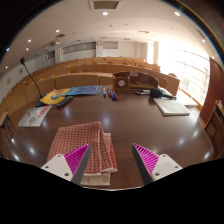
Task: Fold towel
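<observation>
A red and white checked towel [82, 143] lies folded on the dark brown table [140, 125], just ahead of my left finger and partly under it. My gripper [113, 158] is open, with its magenta pads [76, 157] wide apart and nothing between them. The right finger [150, 158] is over bare table, to the right of the towel. The towel's near edge with a pale fringe sits by the left fingertip.
Beyond the towel lie a white sheet [33, 116] at the left, a blue and yellow item [68, 94], a small dark object [113, 96], a wooden box [135, 79] and a grey laptop [171, 106]. Rows of wooden desks [90, 68] stand behind.
</observation>
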`<action>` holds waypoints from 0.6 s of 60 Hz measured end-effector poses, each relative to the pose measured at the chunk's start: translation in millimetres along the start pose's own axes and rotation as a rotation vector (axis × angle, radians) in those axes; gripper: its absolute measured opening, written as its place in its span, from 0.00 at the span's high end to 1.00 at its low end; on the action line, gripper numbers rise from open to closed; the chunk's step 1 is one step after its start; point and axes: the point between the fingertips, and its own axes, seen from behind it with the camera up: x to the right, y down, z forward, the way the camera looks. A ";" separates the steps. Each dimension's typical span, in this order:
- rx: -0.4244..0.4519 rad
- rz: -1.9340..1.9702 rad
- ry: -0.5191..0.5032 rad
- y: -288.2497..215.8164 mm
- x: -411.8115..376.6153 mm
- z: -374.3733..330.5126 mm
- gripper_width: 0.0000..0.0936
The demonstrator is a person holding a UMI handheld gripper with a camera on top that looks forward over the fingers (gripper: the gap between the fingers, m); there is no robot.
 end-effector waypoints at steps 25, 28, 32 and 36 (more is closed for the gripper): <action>0.077 -0.094 -0.042 -12.6 -61.3 -116.8 0.09; 0.087 -0.088 -0.032 -10.3 -67.2 -134.6 0.09; 0.106 -0.081 -0.021 -5.6 -74.6 -159.7 0.09; 0.109 -0.082 -0.004 3.9 -79.9 -181.7 0.09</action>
